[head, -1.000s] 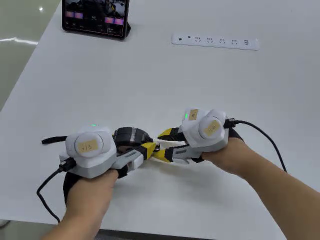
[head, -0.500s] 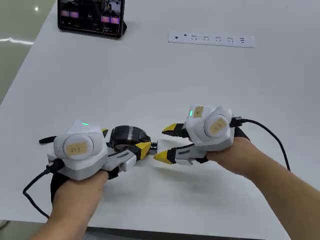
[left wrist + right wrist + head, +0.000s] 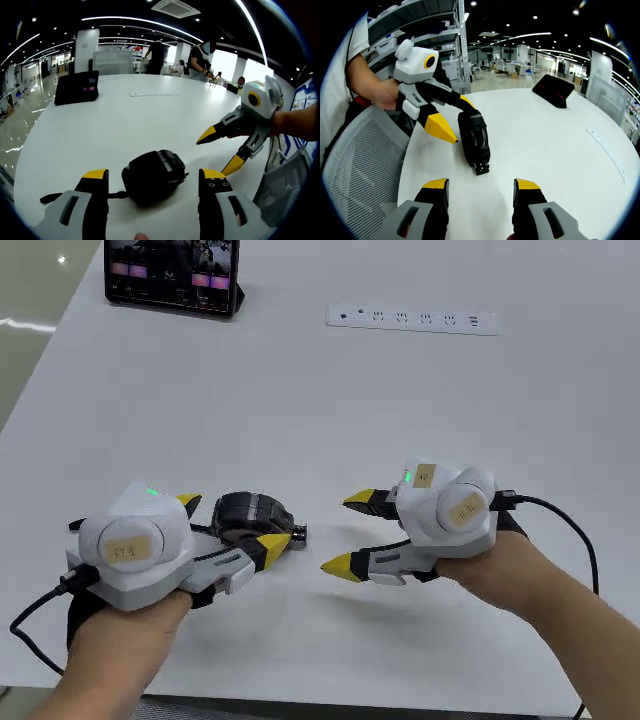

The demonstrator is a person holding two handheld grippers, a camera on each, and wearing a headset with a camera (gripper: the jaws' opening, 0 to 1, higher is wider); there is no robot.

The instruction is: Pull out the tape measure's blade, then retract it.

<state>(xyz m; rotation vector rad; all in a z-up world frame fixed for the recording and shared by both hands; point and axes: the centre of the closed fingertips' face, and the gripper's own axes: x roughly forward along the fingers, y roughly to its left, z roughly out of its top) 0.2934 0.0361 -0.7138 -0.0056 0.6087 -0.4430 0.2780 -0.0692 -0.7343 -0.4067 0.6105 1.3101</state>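
A black tape measure (image 3: 255,512) lies on the white table (image 3: 300,410), its blade drawn in and the hook end (image 3: 481,169) facing my right gripper. My left gripper (image 3: 232,523) is open, one yellow-tipped jaw on each side of the case with a small gap on both sides. In the left gripper view the tape measure (image 3: 152,175) sits between the jaws, its wrist strap (image 3: 50,197) trailing left. My right gripper (image 3: 347,533) is open and holds nothing, a short way right of the case. The right gripper view shows the tape measure (image 3: 474,137) ahead of its spread jaws.
A dark tablet (image 3: 170,275) stands at the table's far left. A white power strip (image 3: 410,318) lies at the far middle. Cables trail from both grippers toward the near edge. A mesh chair (image 3: 360,165) stands beside the table.
My right gripper has pulled back to the right, away from the tape measure's hook end. The left gripper and the case have shifted a little left. The gap between the grippers has widened.
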